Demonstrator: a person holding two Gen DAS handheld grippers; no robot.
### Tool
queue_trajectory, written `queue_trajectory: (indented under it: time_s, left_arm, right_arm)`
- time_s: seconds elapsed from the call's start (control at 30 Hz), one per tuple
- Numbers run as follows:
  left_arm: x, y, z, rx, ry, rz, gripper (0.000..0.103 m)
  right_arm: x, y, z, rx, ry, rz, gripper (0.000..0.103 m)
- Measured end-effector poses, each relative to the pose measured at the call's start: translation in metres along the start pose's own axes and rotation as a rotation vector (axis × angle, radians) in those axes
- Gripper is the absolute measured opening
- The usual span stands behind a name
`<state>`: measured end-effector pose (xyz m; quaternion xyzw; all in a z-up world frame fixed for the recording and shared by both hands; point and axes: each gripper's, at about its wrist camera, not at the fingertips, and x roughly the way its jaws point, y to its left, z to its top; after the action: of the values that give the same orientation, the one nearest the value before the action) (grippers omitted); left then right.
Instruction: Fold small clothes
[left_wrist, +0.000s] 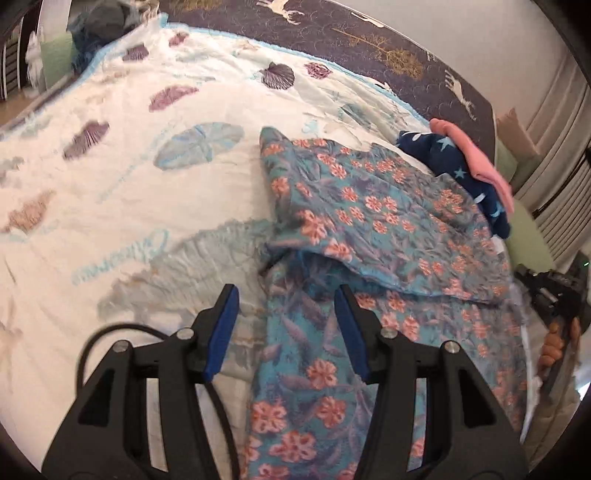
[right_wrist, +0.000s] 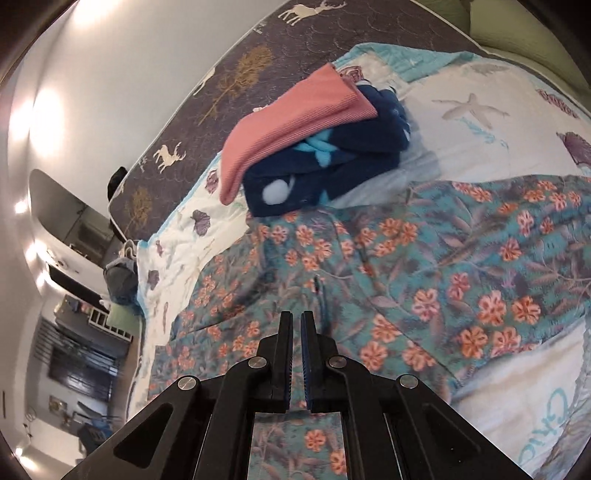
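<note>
Presently on the bed, listed left to right from the floral garment as landmark.

Seashell-print quilt (left_wrist: 122, 173): white, blue-edged, spread under everything; bare stretch left of the floral garment.

Left hand-held gripper (left_wrist: 286, 306): jaws apart, nothing pressed between the blue pads (left_wrist: 221, 332); it hangs over the near left edge of the floral garment, one finger above quilt, the other above cloth.

Floral garment (left_wrist: 369, 206): teal with coral flowers, lying flat on the quilt, one layer folded over another along a visible crease.

Right hand-held gripper (right_wrist: 296, 317): jaws drawn together, only a thin slit between them; no cloth seen caught in that slit. It sits above the garment's middle.

Folded stack, touching the far right edge of the floral garment: navy star-print piece (left_wrist: 454, 162) below, pink ribbed piece (left_wrist: 476, 155) on top.

Dark deer-print mattress (left_wrist: 369, 40): exposed beyond the quilt, behind the stack.
</note>
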<state>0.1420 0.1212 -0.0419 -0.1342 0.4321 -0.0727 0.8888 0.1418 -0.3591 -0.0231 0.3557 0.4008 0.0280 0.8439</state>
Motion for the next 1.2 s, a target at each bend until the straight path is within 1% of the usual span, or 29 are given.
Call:
queue_trajectory:
  time_s: [0.07, 0.13, 0.17, 0.2, 0.23, 0.27, 0.3, 0.37, 0.43, 0.47, 0.5, 0.53, 0.57, 0.6, 0.63, 0.67, 0.77, 0.8, 0.83, 0.87, 0.9, 0.97, 1.0, 1.07, 1.1, 1.13, 1.17, 1.2]
  left_arm:
    - [0.002, -0.003, 0.005, 0.028, -0.014, 0.046, 0.055]
    - [0.007, -0.004, 0.012, 0.055, -0.028, 0.093, 0.055]
    - [0.008, -0.004, 0.014, 0.064, -0.030, 0.108, 0.055]
    - [0.010, -0.005, 0.017, 0.078, -0.035, 0.121, 0.055]
    - [0.010, -0.005, 0.017, 0.086, -0.040, 0.128, 0.055]
    - [0.012, -0.005, 0.019, 0.095, -0.048, 0.143, 0.055]
    - [0.013, -0.005, 0.020, 0.107, -0.050, 0.148, 0.055]
    - [0.015, -0.004, 0.022, 0.108, -0.067, 0.195, 0.052]
    - [0.015, -0.001, 0.021, 0.092, -0.068, 0.211, 0.052]
    - [0.015, 0.002, 0.020, 0.082, -0.066, 0.211, 0.052]
    - [0.015, 0.003, 0.019, 0.078, -0.064, 0.210, 0.052]
    - [0.014, 0.005, 0.017, 0.069, -0.059, 0.205, 0.052]
    - [0.013, 0.007, 0.016, 0.066, -0.056, 0.201, 0.052]
    - [0.012, 0.008, 0.015, 0.065, -0.055, 0.195, 0.052]
    - [0.010, 0.008, 0.013, 0.067, -0.056, 0.194, 0.052]
    - [0.010, 0.009, 0.013, 0.069, -0.056, 0.196, 0.052]
    - [0.009, 0.010, 0.010, 0.063, -0.047, 0.210, 0.052]
    - [0.009, 0.012, 0.008, 0.054, -0.042, 0.214, 0.052]
    - [0.008, 0.014, 0.007, 0.042, -0.039, 0.217, 0.052]
    - [0.009, 0.017, 0.006, 0.028, -0.035, 0.216, 0.052]
    - [0.009, 0.020, 0.006, 0.014, -0.028, 0.214, 0.052]
    - [0.010, 0.028, 0.006, -0.028, -0.013, 0.214, 0.052]
    - [0.009, 0.030, 0.005, -0.037, -0.013, 0.211, 0.052]
    - [0.002, 0.033, 0.004, -0.053, -0.024, 0.209, 0.052]
    - [-0.003, 0.032, 0.004, -0.053, -0.035, 0.205, 0.052]
    - [-0.009, 0.030, 0.005, -0.049, -0.051, 0.196, 0.052]
    - [-0.017, 0.026, 0.007, -0.039, -0.073, 0.180, 0.052]
    - [-0.025, 0.019, 0.009, -0.024, -0.096, 0.159, 0.052]
  right_arm:
    - [0.000, -0.002, 0.000, -0.003, 0.014, -0.001, 0.008]
    - [0.000, -0.004, -0.003, 0.003, 0.032, 0.018, 0.014]
    - [0.000, -0.003, -0.004, 0.007, 0.038, 0.027, 0.022]
    - [0.002, -0.003, -0.007, 0.007, 0.044, 0.039, 0.033]
    - [0.002, -0.002, -0.009, 0.001, 0.048, 0.041, 0.038]
    - [0.004, 0.000, -0.009, -0.011, 0.052, 0.040, 0.044]
    - [0.006, 0.000, -0.010, -0.022, 0.061, 0.038, 0.047]
    - [0.017, 0.001, -0.013, -0.032, 0.108, 0.041, 0.048]
    - [0.036, 0.002, -0.017, -0.030, 0.186, 0.056, 0.049]
    - [0.045, 0.003, -0.019, -0.035, 0.211, 0.045, 0.049]
    - [0.051, 0.005, -0.019, -0.042, 0.204, 0.033, 0.046]
    - [0.053, 0.007, -0.017, -0.041, 0.192, 0.030, 0.038]
    - [0.053, 0.008, -0.017, -0.025, 0.192, 0.033, 0.005]
    - [0.051, 0.009, -0.017, 0.001, 0.193, 0.063, 0.003]
    - [0.046, 0.012, -0.018, 0.011, 0.171, 0.102, 0.003]
    - [0.030, 0.021, -0.017, -0.015, 0.123, 0.122, 0.003]
    - [-0.013, 0.031, -0.019, -0.069, 0.008, 0.131, 0.003]
    - [-0.021, 0.029, -0.021, -0.074, -0.013, 0.120, 0.003]
    - [-0.026, 0.025, -0.024, -0.091, -0.022, 0.079, 0.003]
    - [-0.026, 0.021, -0.026, -0.101, -0.016, 0.043, 0.003]
    - [-0.020, 0.013, -0.031, -0.104, 0.014, -0.002, 0.005]
    - [-0.004, -0.009, -0.040, -0.055, 0.101, -0.032, 0.007]
    - [0.004, -0.022, -0.046, -0.013, 0.141, -0.026, 0.007]
    - [0.000, -0.033, -0.050, 0.034, 0.110, 0.028, 0.007]
    - [-0.006, -0.035, -0.050, 0.048, 0.096, 0.039, 0.009]
    - [-0.011, -0.036, -0.048, 0.049, 0.085, 0.033, 0.011]
    - [-0.020, -0.033, -0.045, 0.034, 0.054, 0.005, 0.016]
    - [-0.026, -0.031, -0.044, 0.015, 0.030, -0.021, 0.017]
